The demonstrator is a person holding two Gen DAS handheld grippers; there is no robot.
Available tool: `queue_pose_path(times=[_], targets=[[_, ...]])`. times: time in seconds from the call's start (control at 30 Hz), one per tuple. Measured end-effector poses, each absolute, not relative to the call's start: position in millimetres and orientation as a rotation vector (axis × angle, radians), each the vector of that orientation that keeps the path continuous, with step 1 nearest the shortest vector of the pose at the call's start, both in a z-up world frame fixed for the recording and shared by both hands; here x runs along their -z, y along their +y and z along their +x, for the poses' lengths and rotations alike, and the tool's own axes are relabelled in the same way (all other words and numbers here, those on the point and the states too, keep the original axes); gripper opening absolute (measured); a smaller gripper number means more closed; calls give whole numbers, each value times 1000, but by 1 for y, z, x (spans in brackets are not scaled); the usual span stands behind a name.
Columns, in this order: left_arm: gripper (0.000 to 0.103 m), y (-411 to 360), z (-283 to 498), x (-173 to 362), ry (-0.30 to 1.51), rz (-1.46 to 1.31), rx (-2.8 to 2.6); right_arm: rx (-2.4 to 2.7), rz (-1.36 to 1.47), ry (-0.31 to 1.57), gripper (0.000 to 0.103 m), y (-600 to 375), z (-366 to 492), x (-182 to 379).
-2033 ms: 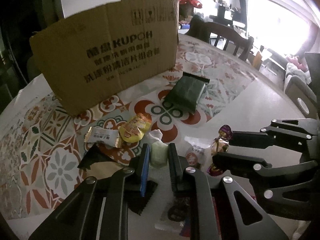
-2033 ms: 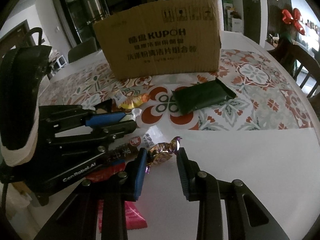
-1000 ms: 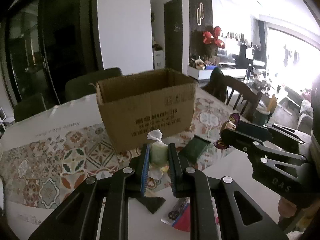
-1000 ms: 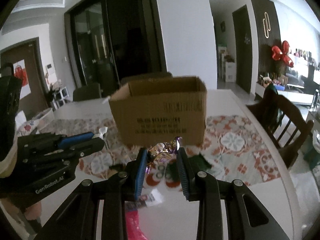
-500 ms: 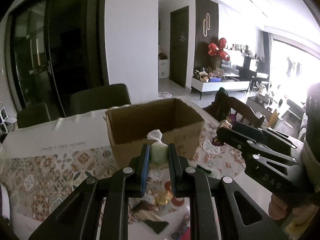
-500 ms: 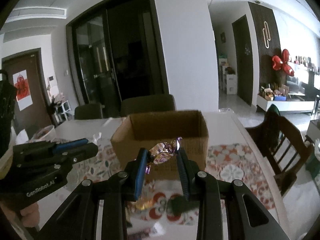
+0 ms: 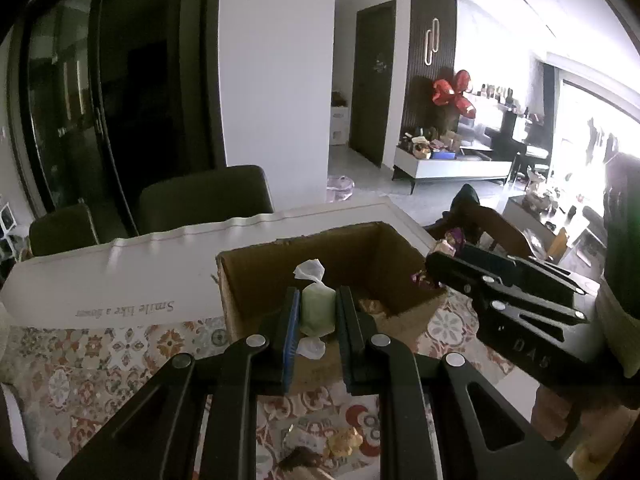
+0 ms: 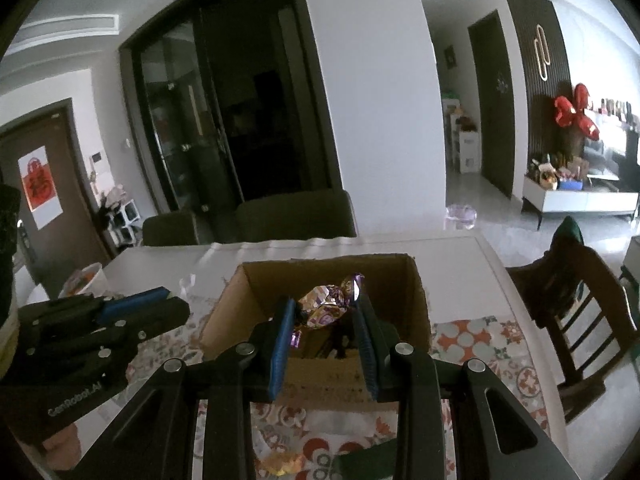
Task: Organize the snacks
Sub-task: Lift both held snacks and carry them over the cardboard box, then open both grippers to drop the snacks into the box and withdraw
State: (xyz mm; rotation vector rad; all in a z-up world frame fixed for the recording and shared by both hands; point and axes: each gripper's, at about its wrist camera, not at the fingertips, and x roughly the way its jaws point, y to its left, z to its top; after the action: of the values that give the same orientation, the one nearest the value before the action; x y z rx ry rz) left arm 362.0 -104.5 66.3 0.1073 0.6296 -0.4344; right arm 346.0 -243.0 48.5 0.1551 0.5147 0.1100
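A: What did the left gripper (image 7: 318,312) have?
B: A pale green candy (image 7: 317,314), clamped between its pads and held over the near edge of the open box (image 7: 256,280).
A: And the right gripper (image 8: 323,320)?
B: Clamped on a gold and purple candy (image 8: 326,306), above the box (image 8: 416,308) opening too.
A: Where was the box?
B: On the table (image 7: 92,276), by the patterned cloth (image 7: 80,364). A few wrapped snacks (image 7: 344,442) lay on the cloth below the grippers.
A: Anything inside the box?
B: Something lay at the bottom; I couldn't tell what.
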Motion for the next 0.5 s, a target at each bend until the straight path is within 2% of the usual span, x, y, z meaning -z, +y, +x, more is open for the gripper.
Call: queue_pose_path(times=[0.5], targets=[[21, -122, 436, -33, 791, 103, 362, -89, 158, 686, 32, -251, 418, -24]])
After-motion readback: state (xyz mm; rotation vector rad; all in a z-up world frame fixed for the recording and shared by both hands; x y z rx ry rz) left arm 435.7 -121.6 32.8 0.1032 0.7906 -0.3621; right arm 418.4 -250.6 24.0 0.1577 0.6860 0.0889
